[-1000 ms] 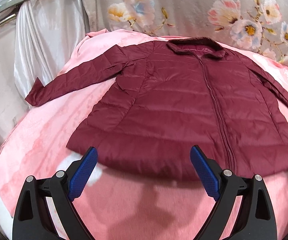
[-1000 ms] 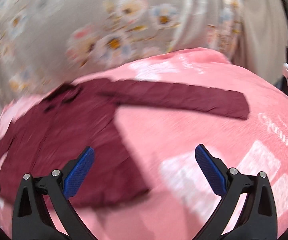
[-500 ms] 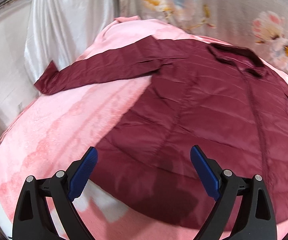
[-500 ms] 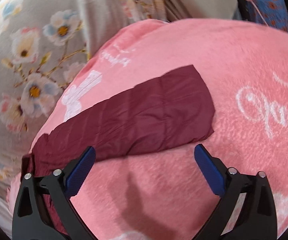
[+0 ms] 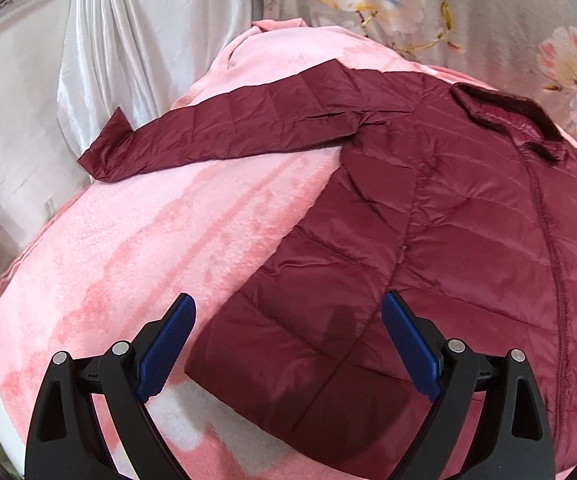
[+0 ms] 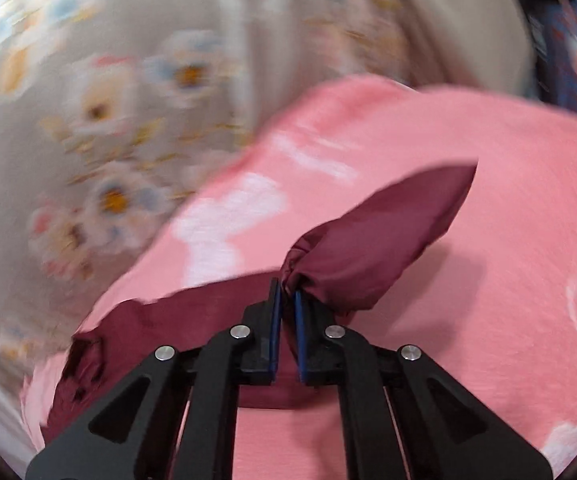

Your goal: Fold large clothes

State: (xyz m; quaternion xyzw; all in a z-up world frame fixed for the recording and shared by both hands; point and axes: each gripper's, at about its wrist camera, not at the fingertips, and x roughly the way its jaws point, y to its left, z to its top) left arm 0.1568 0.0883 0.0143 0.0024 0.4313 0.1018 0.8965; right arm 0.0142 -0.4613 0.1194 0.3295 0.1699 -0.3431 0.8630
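Maroon and quilted, the jacket (image 5: 428,240) lies front-up and spread flat on the pink blanket (image 5: 148,248), its collar (image 5: 508,116) toward the flowered cloth (image 5: 408,0) hanging at the far side of the blanket. Seen from the left wrist, one sleeve (image 5: 228,132) is stretched straight out from the jacket's shoulder toward the white satin drape (image 5: 108,40), unfolded, and the body shows no fold at all; the zip runs closed from the collar down toward the hem. The left gripper (image 5: 288,344) hovers just above the jacket's near hem corner with its blue pads (image 5: 166,344) wide apart and nothing between them. In the right wrist view, which is blurred, the right gripper (image 6: 286,300) has its jaws closing on the other sleeve (image 6: 368,248); the pads pinch the bunched fabric a little back from the cuff, and the cuff end sticks up clear of the blanket beyond the jaws. Judging from this, the folding has only just begun: one sleeve is grasped and lifted, ready to be carried across onto the jacket's body. The far sleeve, the side folds and the final fold of the body all appear left to do.
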